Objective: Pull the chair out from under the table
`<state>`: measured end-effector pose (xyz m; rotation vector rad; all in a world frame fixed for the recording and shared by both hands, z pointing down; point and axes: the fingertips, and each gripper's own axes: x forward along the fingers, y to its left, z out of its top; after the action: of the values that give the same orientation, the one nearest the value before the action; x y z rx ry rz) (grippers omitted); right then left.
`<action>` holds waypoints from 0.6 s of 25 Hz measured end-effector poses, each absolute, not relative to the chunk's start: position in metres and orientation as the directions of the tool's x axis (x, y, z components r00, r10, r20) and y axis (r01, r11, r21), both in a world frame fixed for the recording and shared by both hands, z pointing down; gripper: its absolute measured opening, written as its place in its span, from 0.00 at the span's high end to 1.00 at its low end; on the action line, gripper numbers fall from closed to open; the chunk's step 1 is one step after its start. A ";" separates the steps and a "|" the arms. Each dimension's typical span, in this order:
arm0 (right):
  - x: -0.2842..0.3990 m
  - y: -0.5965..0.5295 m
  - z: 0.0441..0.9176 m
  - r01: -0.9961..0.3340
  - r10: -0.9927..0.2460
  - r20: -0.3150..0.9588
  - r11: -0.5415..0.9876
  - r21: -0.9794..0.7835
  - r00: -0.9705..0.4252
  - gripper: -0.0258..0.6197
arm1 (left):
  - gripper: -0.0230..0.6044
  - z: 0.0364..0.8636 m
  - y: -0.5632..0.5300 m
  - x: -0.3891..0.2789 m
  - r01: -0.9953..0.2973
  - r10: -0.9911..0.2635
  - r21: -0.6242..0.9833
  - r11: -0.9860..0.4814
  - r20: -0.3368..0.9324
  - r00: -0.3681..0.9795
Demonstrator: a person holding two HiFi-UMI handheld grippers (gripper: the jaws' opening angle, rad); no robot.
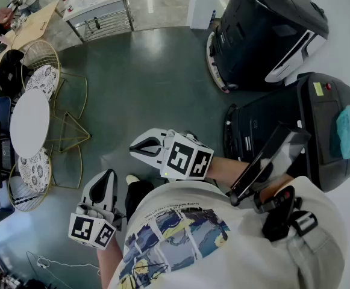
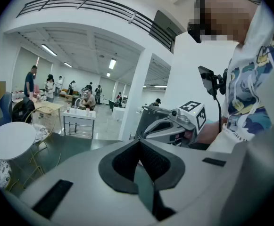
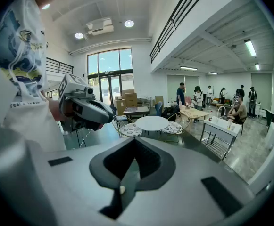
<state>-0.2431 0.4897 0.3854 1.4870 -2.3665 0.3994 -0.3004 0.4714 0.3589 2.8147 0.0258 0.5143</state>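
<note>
With your left gripper (image 1: pixel 107 178) and right gripper (image 1: pixel 140 149) both clamped shut on nothing, and the nearest chair (image 1: pixel 35 166) well ahead of them, tucked against the round table (image 1: pixel 30 122), arriving with closed jaws risks shoving it further under instead of gripping it

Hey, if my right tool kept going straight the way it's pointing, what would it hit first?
Nothing close. The right tool, shut and empty, aims across bare floor toward the round white table and its chairs. Depth is unclear.
</note>
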 end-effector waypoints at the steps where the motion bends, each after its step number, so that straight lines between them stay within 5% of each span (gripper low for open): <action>1: -0.240 0.487 0.387 -0.905 -0.815 0.409 0.418 -0.073 -0.410 0.94 | 0.95 0.361 0.467 -0.298 -0.038 0.066 0.283 -0.958 0.348 0.935; 15: -0.131 0.369 0.394 -0.936 -0.839 0.421 0.341 -0.088 -0.345 0.94 | 0.95 0.376 0.330 -0.190 0.015 0.112 0.289 -0.957 0.323 0.940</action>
<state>-0.1313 0.3689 0.3944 1.5823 -2.3081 0.4565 -0.1903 0.3305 0.3759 2.8106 0.0941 0.4925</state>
